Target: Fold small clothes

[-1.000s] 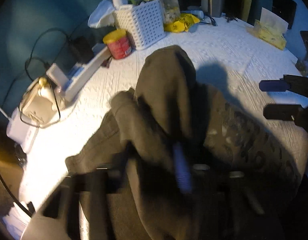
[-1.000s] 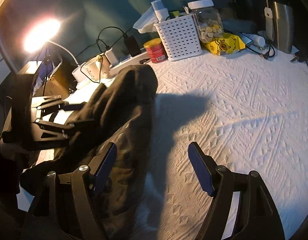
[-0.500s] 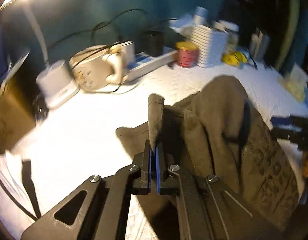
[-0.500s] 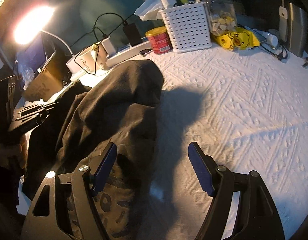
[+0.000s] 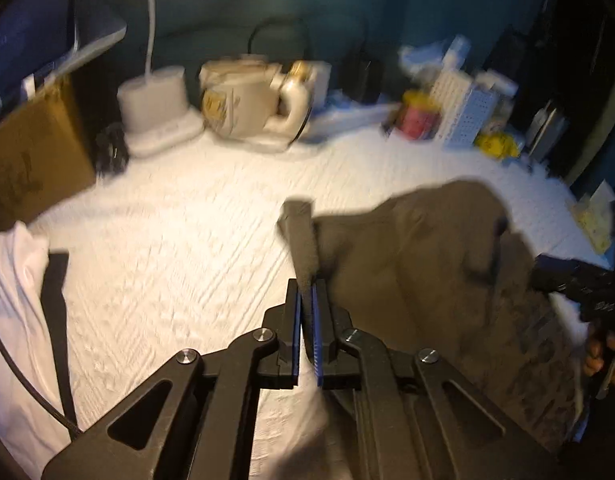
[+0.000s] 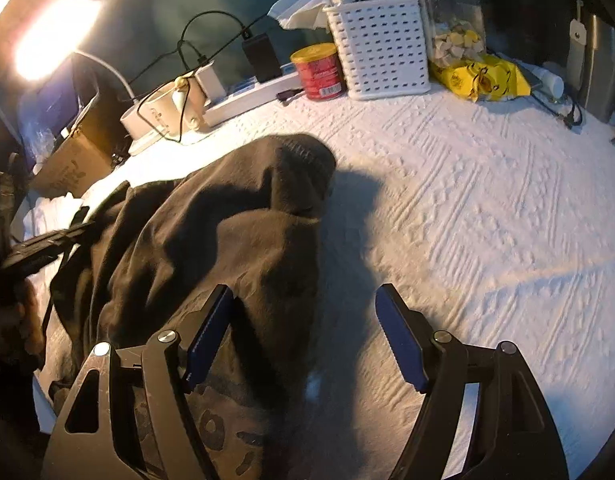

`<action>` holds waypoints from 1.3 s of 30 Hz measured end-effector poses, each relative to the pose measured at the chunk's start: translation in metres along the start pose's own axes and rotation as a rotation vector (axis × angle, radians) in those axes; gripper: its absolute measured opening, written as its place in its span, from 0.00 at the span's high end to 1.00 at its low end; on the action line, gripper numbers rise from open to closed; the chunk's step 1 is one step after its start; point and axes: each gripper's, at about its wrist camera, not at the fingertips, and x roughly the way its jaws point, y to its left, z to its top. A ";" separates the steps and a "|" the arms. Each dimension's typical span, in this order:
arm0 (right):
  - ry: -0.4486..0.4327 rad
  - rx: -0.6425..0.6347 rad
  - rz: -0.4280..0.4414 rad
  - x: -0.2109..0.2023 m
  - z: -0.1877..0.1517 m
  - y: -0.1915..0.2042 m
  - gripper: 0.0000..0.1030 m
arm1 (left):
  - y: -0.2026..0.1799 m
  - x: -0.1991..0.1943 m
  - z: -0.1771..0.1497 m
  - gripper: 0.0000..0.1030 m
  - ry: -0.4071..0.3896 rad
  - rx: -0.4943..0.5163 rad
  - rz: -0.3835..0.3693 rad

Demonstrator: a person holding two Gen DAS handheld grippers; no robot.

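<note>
A dark olive garment (image 6: 227, 220) with a printed pattern lies bunched on the white textured cloth (image 6: 487, 220). In the left wrist view my left gripper (image 5: 306, 288) pinches an upright fold of the garment (image 5: 407, 260) at its left edge. Its jaws are opening slightly, with the cloth still between the blue pads. My right gripper (image 6: 303, 294) stands open over the garment's near right edge, its left finger above the fabric and its right finger above the bare cloth. Nothing is gripped between them. Each gripper also shows in the other view: the left gripper (image 6: 47, 240), the right gripper (image 5: 563, 276).
Along the back stand a white basket (image 6: 381, 52), a red can (image 6: 317, 72), a jar (image 6: 451, 20), a yellow bag (image 6: 483, 76), a steel flask (image 6: 599, 64), a power strip (image 6: 251, 96) and a cream mug (image 6: 163, 112). A cardboard box (image 6: 71, 160) sits at the left, under a bright lamp.
My left gripper has rolled, swung to the garment's left edge and shut on a fold of it. The right gripper has edged closer over the garment, still open.
</note>
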 end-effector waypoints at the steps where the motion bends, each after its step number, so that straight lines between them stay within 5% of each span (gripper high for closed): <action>1: -0.007 0.002 -0.005 -0.001 0.003 -0.002 0.25 | -0.005 -0.004 0.003 0.89 -0.017 0.009 -0.017; 2: -0.012 0.003 -0.008 -0.003 0.004 -0.004 0.25 | -0.011 -0.007 0.006 0.85 -0.032 0.021 -0.034; 4: -0.031 0.009 -0.017 -0.006 0.009 -0.008 0.25 | -0.027 -0.010 0.012 0.56 -0.057 0.062 -0.071; 6: -0.053 0.019 -0.025 -0.010 0.014 -0.013 0.25 | -0.038 -0.009 0.015 0.45 -0.075 0.098 -0.091; 11: -0.096 0.033 -0.033 -0.014 0.026 -0.023 0.26 | -0.048 -0.002 0.028 0.45 -0.095 0.131 -0.041; 15: -0.115 0.035 -0.024 -0.011 0.034 -0.028 0.26 | -0.048 0.005 0.034 0.45 -0.081 0.140 -0.087; 18: -0.117 0.045 -0.003 -0.005 0.044 -0.032 0.42 | -0.055 0.029 0.028 0.45 0.000 0.188 -0.106; 21: -0.104 0.054 0.015 0.005 0.056 -0.035 0.52 | -0.060 0.049 0.021 0.46 0.061 0.211 -0.133; 27: -0.071 0.061 0.075 0.026 0.072 -0.034 0.56 | -0.060 0.058 0.017 0.89 0.092 0.214 -0.147; 39: -0.010 0.022 0.166 0.055 0.087 -0.020 0.89 | -0.035 0.038 0.020 0.93 0.020 0.122 -0.173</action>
